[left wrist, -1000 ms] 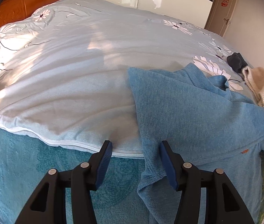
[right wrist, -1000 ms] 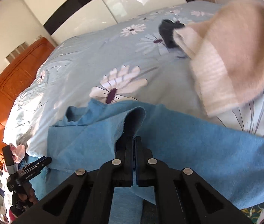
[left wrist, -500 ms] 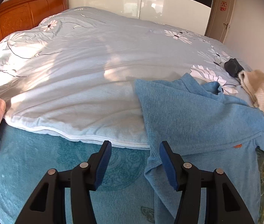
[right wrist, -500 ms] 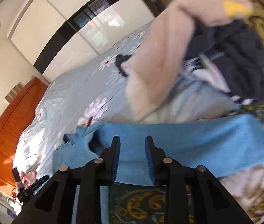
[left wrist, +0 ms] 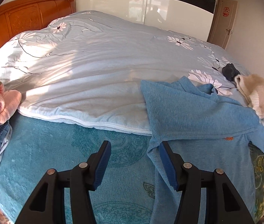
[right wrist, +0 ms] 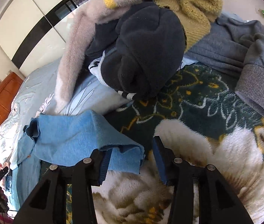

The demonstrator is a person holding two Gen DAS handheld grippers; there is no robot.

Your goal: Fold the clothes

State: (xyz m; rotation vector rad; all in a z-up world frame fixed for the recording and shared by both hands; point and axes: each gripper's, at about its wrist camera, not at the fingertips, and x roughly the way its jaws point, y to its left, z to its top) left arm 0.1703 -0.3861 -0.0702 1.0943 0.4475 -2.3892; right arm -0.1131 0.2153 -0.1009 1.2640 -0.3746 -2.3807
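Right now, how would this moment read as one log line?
task: fold clothes | left gripper: open, empty | right gripper: opening, blue shirt sleeve end loose between jaws

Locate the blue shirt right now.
Left wrist view: the blue shirt lies right of centre, draped over the duvet edge, left of the clothes pile.

The left wrist view looks down and forward from the bed's near edge, across the quilt (left wrist: 98, 71) toward the headboard (left wrist: 27, 15) and wardrobe (left wrist: 143, 7). The right wrist view sits close over the clothes pile (right wrist: 147, 52), angled steeply down. Both views share the blue shirt (left wrist: 193, 112) (right wrist: 72, 136), the quilt and the headboard.
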